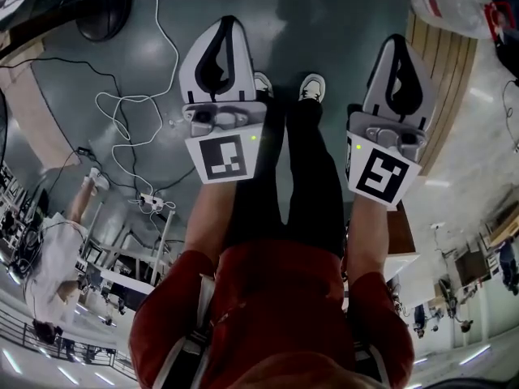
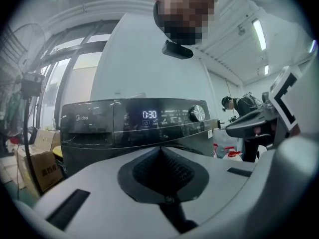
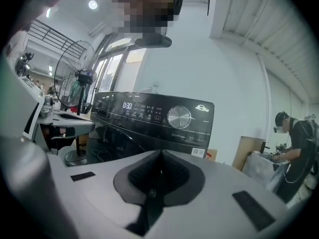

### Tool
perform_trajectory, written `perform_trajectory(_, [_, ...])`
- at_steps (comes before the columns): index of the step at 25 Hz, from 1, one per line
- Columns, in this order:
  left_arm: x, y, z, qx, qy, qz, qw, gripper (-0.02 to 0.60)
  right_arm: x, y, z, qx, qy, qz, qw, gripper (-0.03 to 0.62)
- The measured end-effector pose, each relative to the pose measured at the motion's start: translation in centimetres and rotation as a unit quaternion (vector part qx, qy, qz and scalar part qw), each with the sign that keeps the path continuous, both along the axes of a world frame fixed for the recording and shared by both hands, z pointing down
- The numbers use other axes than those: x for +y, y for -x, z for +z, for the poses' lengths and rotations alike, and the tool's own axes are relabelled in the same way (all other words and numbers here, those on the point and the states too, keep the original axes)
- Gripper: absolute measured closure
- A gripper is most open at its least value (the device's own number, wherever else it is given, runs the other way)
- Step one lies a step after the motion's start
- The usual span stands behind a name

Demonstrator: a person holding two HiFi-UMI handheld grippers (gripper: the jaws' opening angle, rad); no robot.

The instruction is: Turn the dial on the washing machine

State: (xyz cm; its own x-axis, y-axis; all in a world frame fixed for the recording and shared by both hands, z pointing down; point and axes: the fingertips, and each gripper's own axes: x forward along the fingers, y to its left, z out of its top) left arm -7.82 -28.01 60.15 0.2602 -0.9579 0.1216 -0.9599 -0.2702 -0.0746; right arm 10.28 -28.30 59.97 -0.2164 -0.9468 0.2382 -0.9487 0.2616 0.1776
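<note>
My right gripper [image 3: 160, 156] is pinched fully closed, its pads meeting with nothing between them. My left gripper [image 2: 160, 153] is the same: jaws together and empty.

From the right gripper, the washer [image 3: 149, 133] stands ahead and above the jaw tips, well apart from them. Its dial [image 3: 179, 117] is a round silver knob on the dark control panel, just up and slightly right of where the jaws point. Nothing touches it. The display [image 3: 127, 106] glows left of the dial and reads 0:30. From the left gripper, the dial sits further right and higher, near the panel's right end, also well clear of the jaws.

A fan [image 3: 75, 63] stands beyond the washer, left of the right gripper's line. Some boxes [image 2: 40, 168] sit low on the left of the left gripper, beside the washer. A person [image 3: 294, 148] in dark clothes works far off to the right of both grippers.

In the head view I see the two grippers held side by side, apart, over a grey floor [image 1: 340, 23]. The shoes [image 1: 312, 86] show between them and a white cable [image 1: 130, 104] loops on the floor to the left of the left gripper.
</note>
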Motion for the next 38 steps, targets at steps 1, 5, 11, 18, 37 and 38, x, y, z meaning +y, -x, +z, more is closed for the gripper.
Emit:
perform_trajectory(1, [0.1,0.1,-0.1,0.000,0.001,0.000,1.0000,0.566,0.0,0.1,-0.2,0.000,-0.003,0.001,1.000,0.586])
perform_trajectory(5, [0.4,0.4,-0.6,0.002,0.001,0.002,1.0000,0.566,-0.3,0.7,-1.3,-0.001,-0.016,0.002,1.000,0.586])
perform_trajectory(11, [0.6,0.0,-0.5,0.004,0.007,0.003,1.0000,0.565,-1.5,0.6,-1.9,0.008,-0.022,0.002,1.000,0.585])
perform_trajectory(18, [1.1,0.1,-1.2,0.005,0.009,0.001,0.9999,0.565,-3.2,0.5,-3.7,0.019,-0.033,0.000,0.999,0.475])
perform_trajectory(37, [0.7,0.2,-2.8,0.013,0.005,0.001,0.9999,0.566,-9.3,0.0,-7.5,0.198,-0.060,0.000,0.978,0.289])
perform_trajectory(38, [0.6,0.2,-2.8,0.013,0.005,0.000,0.9999,0.565,-9.5,-0.1,-7.4,0.204,-0.059,0.001,0.977,0.289])
